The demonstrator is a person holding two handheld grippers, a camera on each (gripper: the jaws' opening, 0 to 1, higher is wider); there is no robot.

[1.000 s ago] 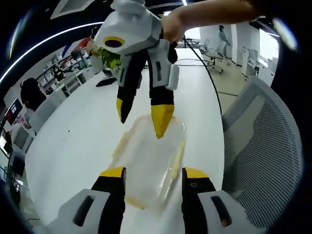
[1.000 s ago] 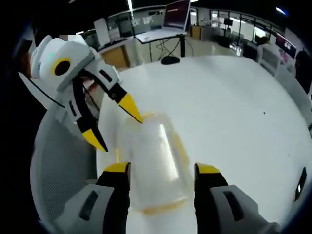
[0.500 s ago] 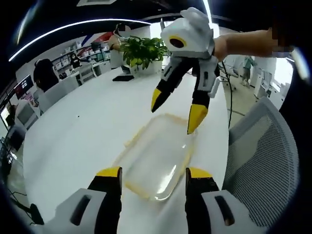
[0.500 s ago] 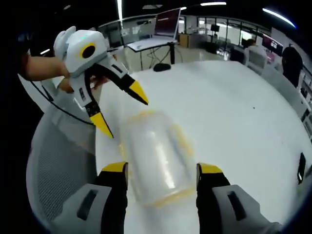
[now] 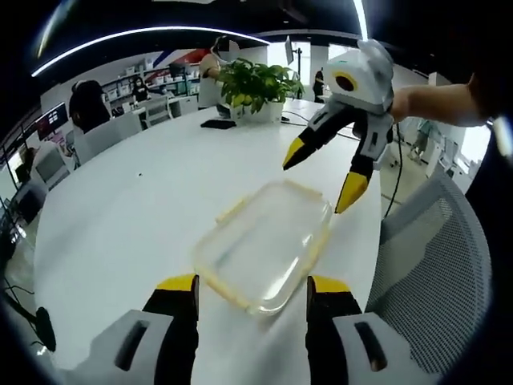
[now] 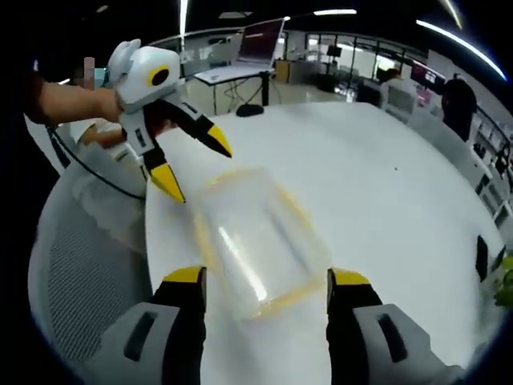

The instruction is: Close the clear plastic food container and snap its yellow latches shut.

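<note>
A clear plastic food container (image 5: 266,243) with its lid on and yellow latches along its edges lies flat on the white round table (image 5: 128,216). My left gripper (image 5: 252,287) stands open just short of the container's near end, its jaws apart and empty. My right gripper (image 5: 325,178) hangs open in the air past the container's far corner, held by a person's hand. In the right gripper view the same container (image 6: 252,237) lies ahead of my right gripper (image 6: 264,281), and my left gripper (image 6: 191,164) hovers open beyond its far left corner.
A grey mesh chair (image 5: 433,265) stands close to the table's edge beside the container. A potted green plant (image 5: 256,84) and a dark flat object (image 5: 218,124) sit at the table's far side. People and office desks fill the background.
Both grippers have drawn back and apart from the container, and my right gripper now hangs farther from it. The container lies where it was; both cameras have shifted.
</note>
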